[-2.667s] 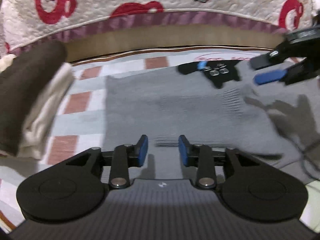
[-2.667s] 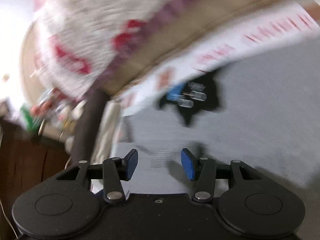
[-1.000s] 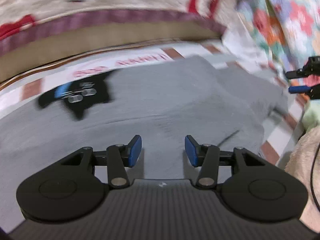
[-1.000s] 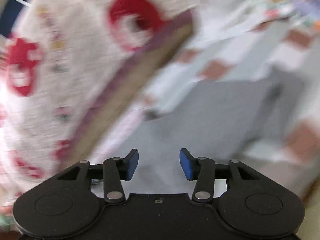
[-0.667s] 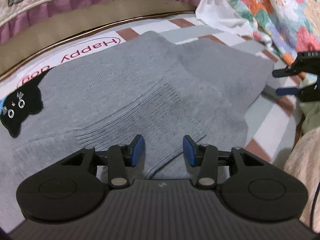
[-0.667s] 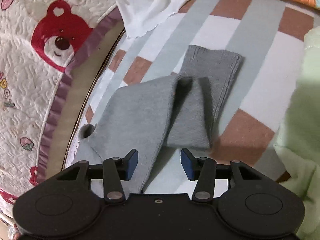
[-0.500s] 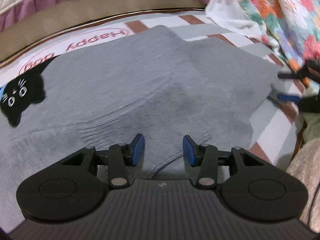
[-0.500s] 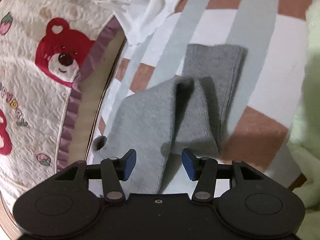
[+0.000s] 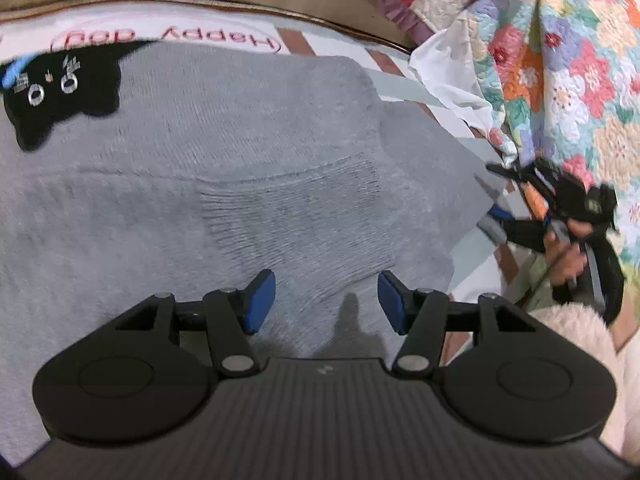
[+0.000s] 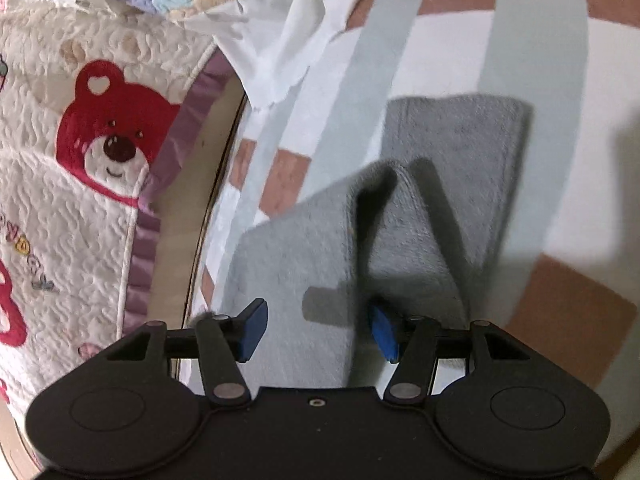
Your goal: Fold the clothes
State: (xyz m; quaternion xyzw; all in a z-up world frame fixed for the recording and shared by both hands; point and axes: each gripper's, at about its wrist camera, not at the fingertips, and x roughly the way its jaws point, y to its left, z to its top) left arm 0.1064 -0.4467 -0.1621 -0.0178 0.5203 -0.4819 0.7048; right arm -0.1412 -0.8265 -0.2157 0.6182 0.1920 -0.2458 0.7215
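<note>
A grey knit sweater (image 9: 224,184) lies spread flat, with a black cat patch (image 9: 60,88) at its upper left. My left gripper (image 9: 326,306) hovers low over the ribbed hem; its jaws are opening and only flat knit lies under the gap. At the right a hand holds my right gripper (image 9: 496,192) by the sleeve end. In the right wrist view the grey sleeve (image 10: 452,184) is doubled over into a raised fold. My right gripper (image 10: 318,332) straddles that fold with its jaws opening. Its pads do not press on the cloth.
A checked sheet (image 10: 460,52) of brown, white and grey covers the surface. A cream quilt with a red bear (image 10: 108,136) rises at the far side, beside a floral quilt (image 9: 568,80) and white cloth (image 10: 288,40). Fluffy cream fabric (image 9: 580,332) lies at the right.
Both grippers' jaws have widened. The right gripper has sunk closer to the folded sleeve. The left gripper has rolled and shifted, and the cat patch now sits further up and left.
</note>
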